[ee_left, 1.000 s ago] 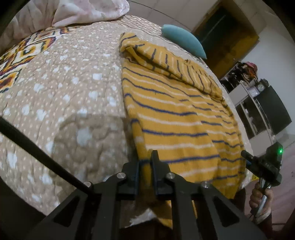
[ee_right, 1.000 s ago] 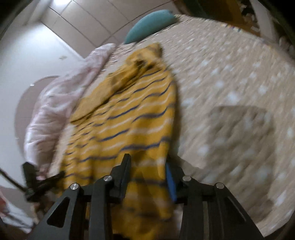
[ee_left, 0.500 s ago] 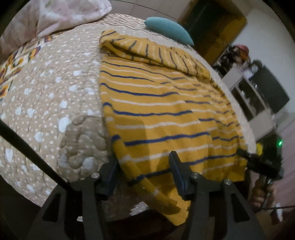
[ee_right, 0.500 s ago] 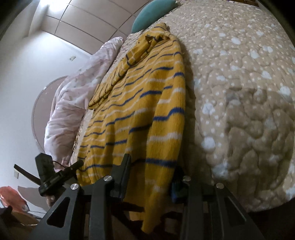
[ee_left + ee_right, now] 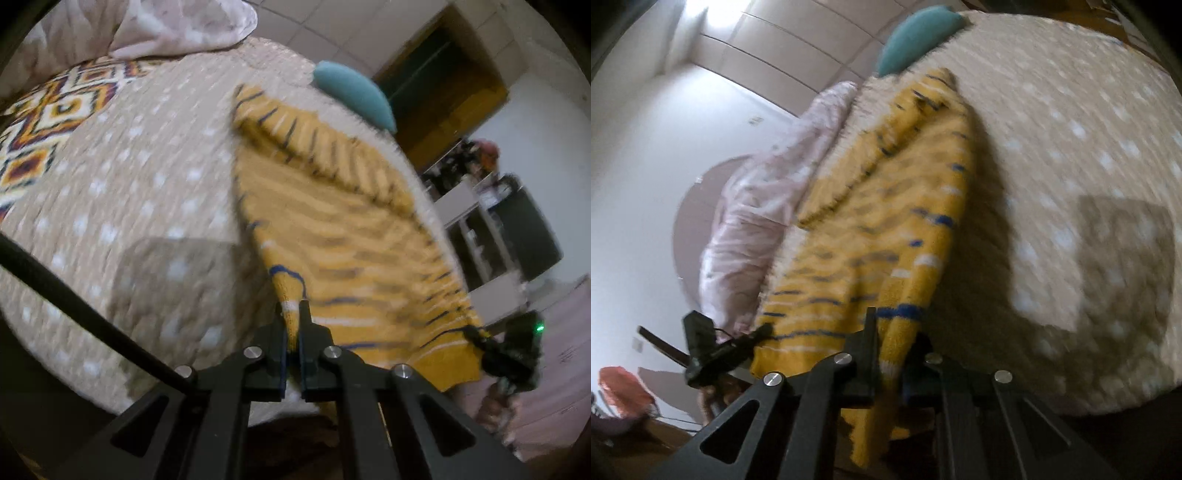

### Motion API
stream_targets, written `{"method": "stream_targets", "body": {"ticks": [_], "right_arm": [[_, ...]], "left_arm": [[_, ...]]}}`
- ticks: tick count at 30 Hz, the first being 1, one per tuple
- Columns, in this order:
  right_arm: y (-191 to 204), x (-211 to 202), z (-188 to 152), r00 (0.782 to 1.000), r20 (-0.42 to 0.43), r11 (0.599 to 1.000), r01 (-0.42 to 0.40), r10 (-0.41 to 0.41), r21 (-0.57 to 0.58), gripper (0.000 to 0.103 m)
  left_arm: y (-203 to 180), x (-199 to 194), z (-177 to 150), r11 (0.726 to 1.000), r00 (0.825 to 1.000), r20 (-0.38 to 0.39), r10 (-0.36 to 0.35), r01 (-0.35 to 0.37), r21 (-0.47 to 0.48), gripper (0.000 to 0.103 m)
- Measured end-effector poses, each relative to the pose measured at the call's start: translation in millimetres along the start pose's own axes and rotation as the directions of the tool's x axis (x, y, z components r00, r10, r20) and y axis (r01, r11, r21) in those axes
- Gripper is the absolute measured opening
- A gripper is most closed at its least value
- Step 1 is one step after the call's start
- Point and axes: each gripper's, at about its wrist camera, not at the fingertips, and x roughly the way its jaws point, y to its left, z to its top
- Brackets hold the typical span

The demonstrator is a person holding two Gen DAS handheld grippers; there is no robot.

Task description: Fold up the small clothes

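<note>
A yellow sweater with blue and white stripes point(image 5: 343, 229) lies on the beige dotted quilt point(image 5: 129, 206), with its top part folded over at the far end. My left gripper point(image 5: 294, 314) is shut on the sweater's near left hem corner. My right gripper point(image 5: 894, 332) is shut on the near right hem corner of the sweater point(image 5: 894, 206), and the hem is lifted off the bed edge. Each gripper shows in the other's view: the right one point(image 5: 513, 354) and the left one point(image 5: 713, 347). Both views are motion-blurred.
A teal pillow point(image 5: 354, 96) lies at the far end of the bed. A pink blanket point(image 5: 757, 206) is bunched beyond the sweater's left side. A patterned cover point(image 5: 44, 133) lies at far left. Shelves and a dark appliance point(image 5: 517, 229) stand right of the bed.
Both grippers closed on the sweater's near hem corners; half a second ago their jaws stood open around the hem. The hem has risen from the bed edge.
</note>
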Motion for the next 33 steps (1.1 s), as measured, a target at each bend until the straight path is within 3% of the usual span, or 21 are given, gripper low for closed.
{"method": "stream_targets", "body": {"ticks": [4,7,11,17,21,22,24,25,26,30,33], "right_arm": [[20.6,12.1,48.0,0.998,0.043,0.998,-0.05,0.052,-0.05,0.01],[37.6,31.0,95.9,0.996,0.083,0.994,-0.019,0.028,-0.112,0.01],[49.8,62.3,161.6,0.992,0.123,0.993,0.003,0.012,-0.121,0.01],[33.8,119.4,229.8,0.994,0.105,0.997,0.047,-0.04,-0.062,0.01],[9.5,152.3,258.2,0.996,0.072,0.999,0.043,-0.043,0.006,0.013],[-1.4,159.3,266.4,0.996,0.077,0.998,0.029,-0.033,0.049,0.015],[-18.4,169.7,279.6,0.996,0.092,0.994,0.002,-0.013,0.11,0.039],[-23.8,174.3,284.9,0.995,0.102,0.992,0.009,-0.023,0.129,0.045],[-30.6,179.5,290.7,0.993,0.112,0.988,0.023,-0.04,0.151,0.051],[-51.0,194.7,311.5,0.98,0.138,0.972,0.111,-0.141,0.206,0.054],[-57.7,199.3,322.3,0.971,0.144,0.964,0.157,-0.19,0.214,0.054]], "left_arm": [[-8.9,4.2,59.1,0.998,0.996,0.068,-0.06,0.062,-0.025,0.004],[-25.1,19.2,104.3,0.999,0.992,0.126,-0.006,0.0,0.047,0.004],[-32.1,55.1,161.1,0.998,0.988,0.149,0.032,-0.041,0.054,0.004],[-5.8,123.7,215.0,0.997,0.996,0.067,0.061,-0.058,-0.056,0.004],[15.7,149.6,229.9,0.989,1.0,0.027,-0.012,0.016,-0.146,0.004],[25.1,153.7,236.3,0.978,0.998,0.034,-0.058,0.064,-0.197,0.004],[40.1,158.6,246.5,0.95,0.991,0.054,-0.119,0.13,-0.284,0.005],[44.1,161.1,248.8,0.94,0.989,0.058,-0.138,0.149,-0.308,0.005],[49.3,164.2,253.6,0.927,0.986,0.066,-0.153,0.166,-0.335,0.008],[60.6,161.7,269.2,0.914,0.983,0.152,-0.106,0.156,-0.373,0.037],[63.7,156.4,275.1,0.918,0.984,0.156,-0.089,0.141,-0.369,0.04]]}}
